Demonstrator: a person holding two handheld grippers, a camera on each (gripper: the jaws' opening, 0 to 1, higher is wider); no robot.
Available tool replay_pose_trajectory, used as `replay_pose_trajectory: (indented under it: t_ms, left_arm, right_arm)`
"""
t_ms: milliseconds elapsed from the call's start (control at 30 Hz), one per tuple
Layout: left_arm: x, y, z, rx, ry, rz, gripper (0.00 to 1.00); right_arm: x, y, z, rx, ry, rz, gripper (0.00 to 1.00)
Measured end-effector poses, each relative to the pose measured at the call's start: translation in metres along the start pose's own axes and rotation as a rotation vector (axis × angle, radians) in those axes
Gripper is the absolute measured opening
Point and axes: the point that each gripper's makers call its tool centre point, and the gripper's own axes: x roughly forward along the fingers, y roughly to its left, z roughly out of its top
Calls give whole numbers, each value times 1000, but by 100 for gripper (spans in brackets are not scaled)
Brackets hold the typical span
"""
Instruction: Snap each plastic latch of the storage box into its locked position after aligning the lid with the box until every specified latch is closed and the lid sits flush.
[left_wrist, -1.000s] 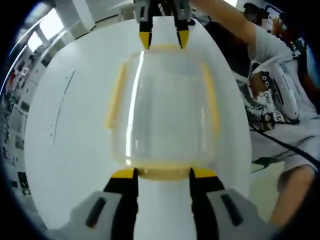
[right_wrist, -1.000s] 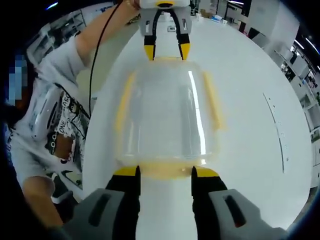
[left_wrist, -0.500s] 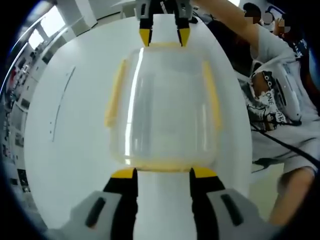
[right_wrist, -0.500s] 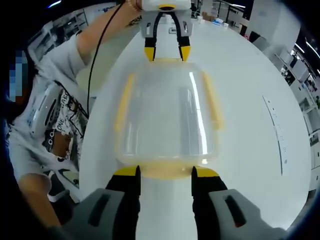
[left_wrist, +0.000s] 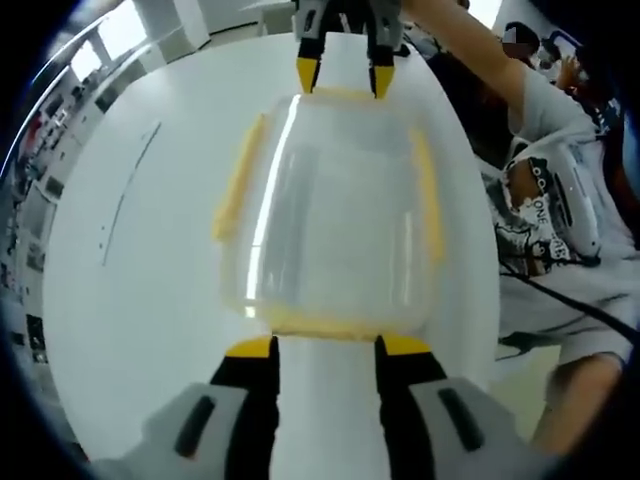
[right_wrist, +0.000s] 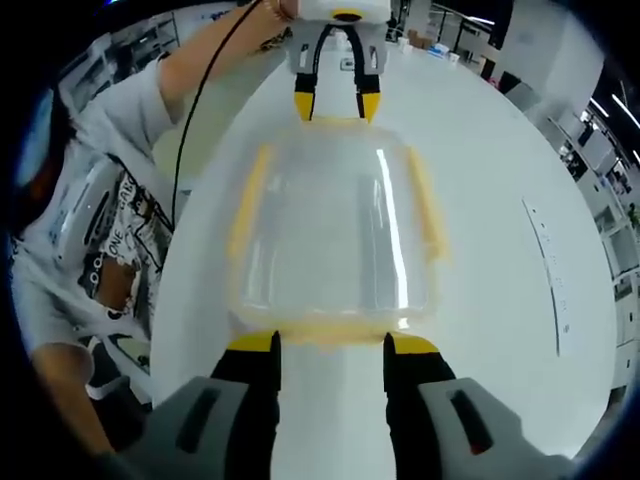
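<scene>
A clear storage box (left_wrist: 335, 215) with a transparent lid (right_wrist: 335, 225) lies on a white table (left_wrist: 140, 250), between the two grippers. Its long axis runs from one gripper to the other, so one short end points at each of them. Yellow latches (left_wrist: 240, 185) lie along both long sides and at the short ends.

In the left gripper view, the left gripper (left_wrist: 325, 345) has its jaws spread wide, and the yellow tips stand just at the near short end latch (left_wrist: 325, 322). The right gripper (right_wrist: 330, 343) is also wide apart, at the opposite end latch (right_wrist: 330, 330). Neither one holds anything. A person in a printed t-shirt (right_wrist: 110, 240) stands at the table's edge.
</scene>
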Motion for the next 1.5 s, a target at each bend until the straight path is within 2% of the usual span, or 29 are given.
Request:
replay_pose_trajectory:
  t_ms: [100, 167, 200, 267, 367, 467, 533, 700, 767, 800, 900, 1133, 1367, 1433, 1500]
  left_arm:
    - [-4, 0, -3, -14, -16, 12, 35]
    - [-10, 8, -10, -16, -18, 60, 31]
    - [-13, 9, -14, -23, -15, 63, 31]
    - [-18, 9, -20, -42, -17, 70, 31]
    - [-27, 12, -21, -45, -43, 96, 31]
    - [-37, 12, -10, -26, -86, 114, 29]
    - [-39, 8, 5, 2, -111, 119, 28]
    - [-36, -4, 38, 71, -135, 109, 26]
    - [-35, -6, 44, 88, -136, 103, 25]
    - [-32, -9, 53, 106, -134, 100, 25]
    - [-25, -14, 68, 132, -125, 85, 24]
    - [-2, -19, 95, 176, -52, 59, 20]
    - [20, -19, 103, 187, 62, 21, 15]
    - [19, -15, 109, 182, 46, 22, 13]
    - [20, -16, 108, 164, 76, 3, 11]
  right_arm:
    - [-2, 1, -2, 5, -17, -7, 40]
    - [-6, 1, -5, 11, -35, -12, 39]
    - [-8, 2, -6, 13, -42, -14, 39]
    - [-10, 3, -11, 14, -43, -20, 32]
    - [-13, 2, -19, 4, -45, -42, 31]
    - [-16, 1, -23, 21, -83, -55, 31]
    - [-19, 1, -23, 24, -116, -73, 30]
    - [-20, 5, -23, 15, -156, -101, 29]
    - [-21, 6, -23, 11, -163, -105, 28]
    - [-22, 6, -23, 9, -177, -114, 28]
    - [-24, 8, -22, 6, -207, -127, 26]
    - [-25, 7, -22, 0, -270, -176, 19]
    - [-25, 10, -26, 6, -332, -189, 13]
    - [-26, 10, -27, 19, -355, -190, 12]
    - [-26, 8, -27, 27, -377, -197, 11]
